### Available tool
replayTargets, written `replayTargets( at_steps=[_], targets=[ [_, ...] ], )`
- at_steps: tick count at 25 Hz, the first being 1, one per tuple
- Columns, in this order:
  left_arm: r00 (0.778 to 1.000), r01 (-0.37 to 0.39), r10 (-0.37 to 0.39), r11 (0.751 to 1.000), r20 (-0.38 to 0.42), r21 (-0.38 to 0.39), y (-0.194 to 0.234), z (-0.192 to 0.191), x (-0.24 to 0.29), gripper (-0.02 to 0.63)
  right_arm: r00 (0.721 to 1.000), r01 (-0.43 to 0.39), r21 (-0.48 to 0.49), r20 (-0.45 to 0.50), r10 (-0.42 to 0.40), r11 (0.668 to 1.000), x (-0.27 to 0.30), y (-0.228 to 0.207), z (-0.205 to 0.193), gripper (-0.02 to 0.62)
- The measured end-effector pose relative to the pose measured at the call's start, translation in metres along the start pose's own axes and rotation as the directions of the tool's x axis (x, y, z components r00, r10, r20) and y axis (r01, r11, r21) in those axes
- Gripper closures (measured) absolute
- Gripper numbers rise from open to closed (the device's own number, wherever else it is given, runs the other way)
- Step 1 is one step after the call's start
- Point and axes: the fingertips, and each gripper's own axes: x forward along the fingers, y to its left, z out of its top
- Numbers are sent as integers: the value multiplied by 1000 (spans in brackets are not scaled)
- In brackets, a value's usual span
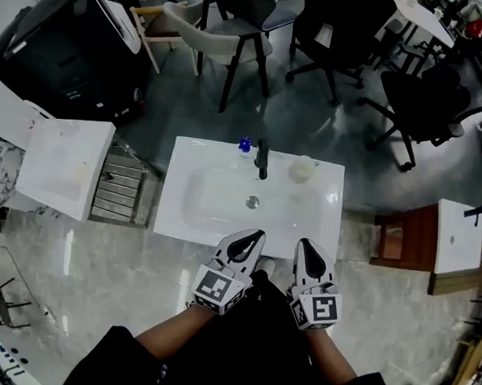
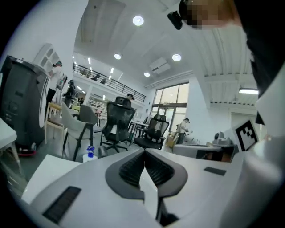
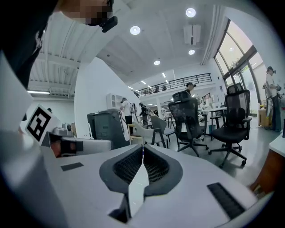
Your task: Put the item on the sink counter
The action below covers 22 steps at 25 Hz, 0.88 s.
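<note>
The white sink counter (image 1: 195, 164) lies in front of me in the head view, its basin drain (image 1: 252, 201) in the middle. At its back edge stand a black faucet (image 1: 262, 159), a small blue-capped bottle (image 1: 244, 144) to its left and a pale round item (image 1: 302, 169) to its right. My left gripper (image 1: 255, 233) hovers over the counter's near edge, jaws shut and empty. Beside it, my right gripper (image 1: 306, 244) is also shut with nothing in it. The left gripper view shows the closed pads (image 2: 133, 169) and the bottle (image 2: 90, 152) beyond; the right gripper view shows pads (image 3: 153, 167) pressed together.
A second white basin unit (image 1: 62, 163) and a metal rack (image 1: 122, 189) stand left of the counter. A dark machine (image 1: 70, 52) fills the upper left. Chairs (image 1: 236, 23) and office chairs (image 1: 428, 106) stand behind. A brown cabinet with a white top (image 1: 456, 235) is at the right.
</note>
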Motion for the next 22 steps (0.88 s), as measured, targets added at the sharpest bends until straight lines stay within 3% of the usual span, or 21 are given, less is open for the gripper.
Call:
replayTargets(
  at_steps=[2,6,9,22],
  targets=[
    [999,-34,34,999,-11,-12,7,3,-29,589,1000,7,14,18,-7,1000,-9,26,-7,563],
    [997,-79,79,995,-7,60,21,5,-78,589,998,18,-30,55,-16,999,-23,76,-8,563],
    [995,-94,95,993,-17,68,25,-1,-101,589,999,16,-58,40,-14,998,-25,102,-9,563],
    [994,-101,94,984,54,149,34,19,-161,589,994,77,-89,80,-70,993,-35,164,-1,565]
  ],
)
